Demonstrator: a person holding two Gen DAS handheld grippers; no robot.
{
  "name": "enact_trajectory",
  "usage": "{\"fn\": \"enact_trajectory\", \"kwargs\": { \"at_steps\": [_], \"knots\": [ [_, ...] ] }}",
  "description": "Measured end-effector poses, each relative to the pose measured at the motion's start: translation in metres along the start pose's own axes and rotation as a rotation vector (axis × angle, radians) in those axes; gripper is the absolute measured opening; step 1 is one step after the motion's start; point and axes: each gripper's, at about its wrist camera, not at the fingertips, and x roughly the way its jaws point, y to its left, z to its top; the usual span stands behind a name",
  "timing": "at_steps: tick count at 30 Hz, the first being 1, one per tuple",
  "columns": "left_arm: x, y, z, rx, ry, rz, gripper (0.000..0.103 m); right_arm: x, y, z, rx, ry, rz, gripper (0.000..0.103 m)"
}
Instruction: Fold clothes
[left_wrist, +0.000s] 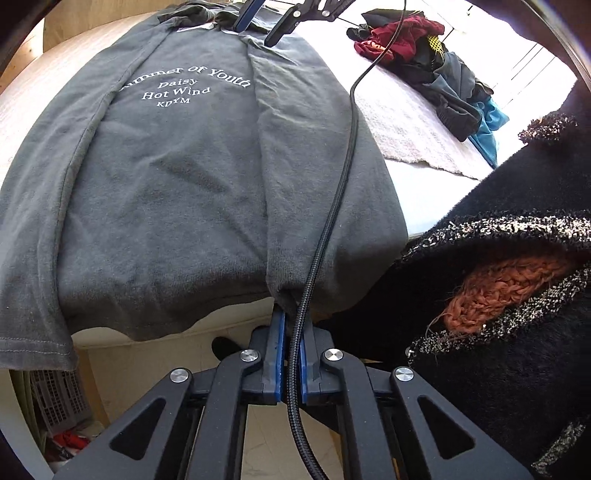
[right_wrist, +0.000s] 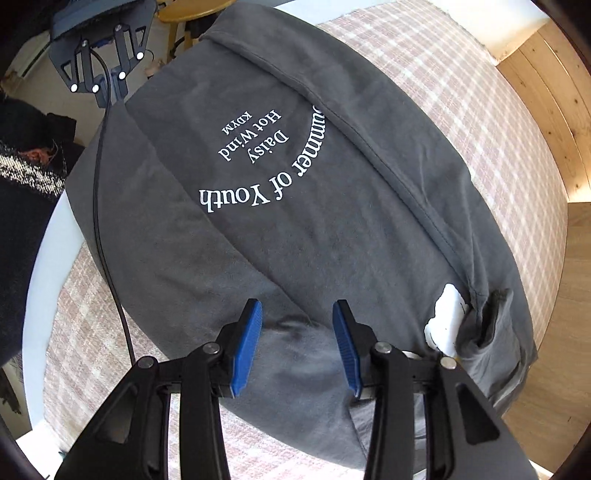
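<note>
My left gripper (left_wrist: 286, 314) is clamped on the hem of a grey T-shirt (left_wrist: 166, 177) where it overhangs the near edge of the bed (left_wrist: 417, 206), its blue pads pressed together on a bunched fold of fabric, with a black braided cable (left_wrist: 332, 221) running between the fingers and up across the shirt. My right gripper (right_wrist: 297, 314) stands open at the collar end, its ribbed blue pads (right_wrist: 248, 339) spread apart just above the cloth and holding nothing. The shirt lies print-up along the bed, white lettering reading "Summer of Youth, Daisy, Hot Wind, KDYM"; its soft jersey is smooth across the chest, and both long sides are turned inward in straight folds. A white neck label (right_wrist: 445, 321) shows beside the crumpled collar. Under the shirt is a pale plaid blanket (right_wrist: 461, 96), flat and bare toward the wooden bed frame (right_wrist: 546, 110), leaving open room on that side. On the other side, well apart from the shirt, a heap of clothes (left_wrist: 424, 62) in red, black and blue sits on the bed. My black fuzzy sleeve (left_wrist: 498, 295), trimmed in speckled tweed over an orange knit cuff, crowds the corner just beside the left gripper.
</note>
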Motion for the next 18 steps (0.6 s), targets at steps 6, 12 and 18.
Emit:
{"fn": "enact_trajectory", "kwargs": {
  "at_steps": [6, 12, 18],
  "knots": [
    [-0.012, -0.003, -0.003, -0.031, -0.022, 0.003, 0.005, 0.014, -0.033, -0.044, 0.023, 0.05, 0.059, 0.008],
    [-0.021, -0.003, -0.007, -0.041, -0.024, 0.022, 0.005, -0.02, -0.017, -0.027, 0.08, -0.021, 0.046, 0.003],
    [-0.023, 0.007, -0.012, -0.069, -0.024, 0.014, 0.005, -0.023, -0.012, -0.021, 0.1, 0.004, 0.065, 0.004]
  ]
}}
